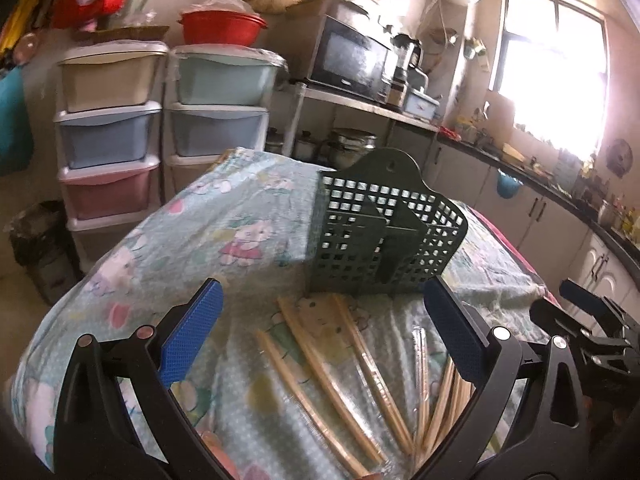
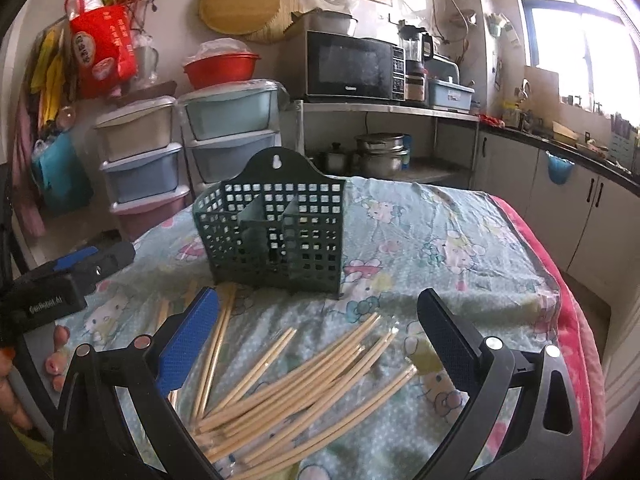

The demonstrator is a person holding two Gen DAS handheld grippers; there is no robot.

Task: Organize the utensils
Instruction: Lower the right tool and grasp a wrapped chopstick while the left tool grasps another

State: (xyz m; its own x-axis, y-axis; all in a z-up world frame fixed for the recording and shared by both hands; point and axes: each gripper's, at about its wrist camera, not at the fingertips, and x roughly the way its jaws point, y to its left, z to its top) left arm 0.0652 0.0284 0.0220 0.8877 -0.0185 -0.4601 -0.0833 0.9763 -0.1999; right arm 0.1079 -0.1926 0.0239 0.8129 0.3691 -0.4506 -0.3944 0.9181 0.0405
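A dark green perforated utensil holder (image 1: 380, 236) (image 2: 276, 232) stands upright on the cartoon-print tablecloth (image 1: 208, 232) (image 2: 440, 232), its compartments holding nothing I can see. Several wooden chopsticks (image 1: 332, 376) (image 2: 304, 384) lie scattered in front of it, some in clear wrappers. My left gripper (image 1: 324, 332) hovers open just above them, nothing between its blue pads. My right gripper (image 2: 320, 332) is open too, over the chopstick pile. Each gripper shows at the edge of the other's view: the right gripper (image 1: 592, 320) at the right edge, the left gripper (image 2: 80, 268) at the left edge.
Stacked pastel plastic drawers (image 1: 108, 136) (image 2: 140, 160) stand behind the table on the left. A microwave (image 2: 352, 66) sits on a shelf with pots (image 2: 380, 152) beneath. A kitchen counter (image 2: 568, 148) runs along the right under a bright window. A person's fingers (image 2: 56, 356) show at far left.
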